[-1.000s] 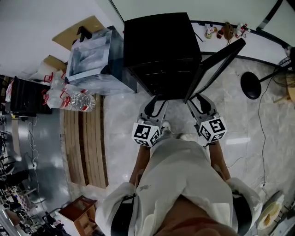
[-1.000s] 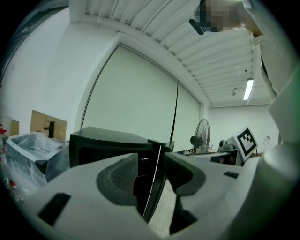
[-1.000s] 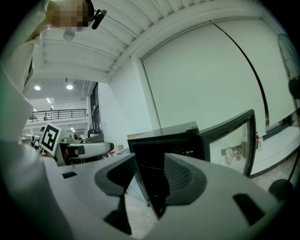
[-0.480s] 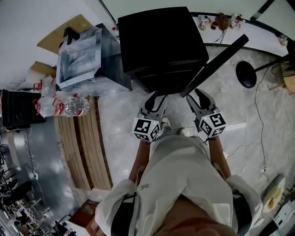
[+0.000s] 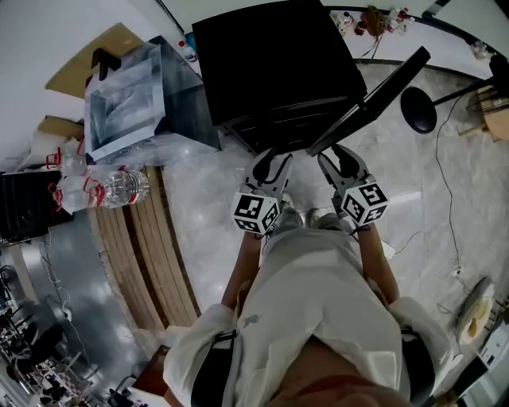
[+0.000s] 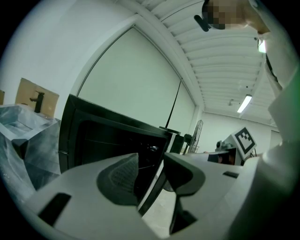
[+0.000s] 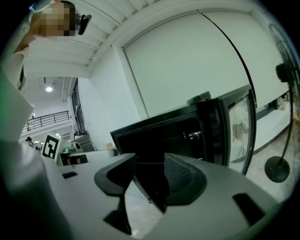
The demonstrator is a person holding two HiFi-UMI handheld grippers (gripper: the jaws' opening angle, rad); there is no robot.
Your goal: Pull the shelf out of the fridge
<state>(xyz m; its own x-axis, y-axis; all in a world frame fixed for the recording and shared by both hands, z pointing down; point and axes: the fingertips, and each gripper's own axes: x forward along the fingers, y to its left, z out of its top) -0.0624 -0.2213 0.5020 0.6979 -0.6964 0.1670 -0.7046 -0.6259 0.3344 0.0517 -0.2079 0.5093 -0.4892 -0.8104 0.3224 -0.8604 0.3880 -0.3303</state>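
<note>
A black mini fridge point(image 5: 270, 56) stands on the floor with its door point(image 5: 370, 99) swung open to the right. Thin shelf lines point(image 5: 290, 127) show in its dark inside, which is too dim for detail. My left gripper point(image 5: 273, 156) points at the lower front of the opening, its jaws a little apart with nothing between them point(image 6: 151, 161). My right gripper point(image 5: 334, 153) hovers just below the door's lower edge, jaws apart and empty point(image 7: 150, 161). Neither touches the fridge. In the right gripper view the door's glass panel point(image 7: 241, 126) stands at the right.
A clear plastic-wrapped box point(image 5: 127, 99) sits left of the fridge, with water bottles point(image 5: 119, 187) and a wooden pallet point(image 5: 147, 246) below it. A black fan base point(image 5: 419, 110) and a cable point(image 5: 445, 199) lie on the floor to the right. Small figurines point(image 5: 366, 20) line the ledge.
Both grippers have moved forward, from well short of the fridge to right at its open front. Their jaws look the same.
</note>
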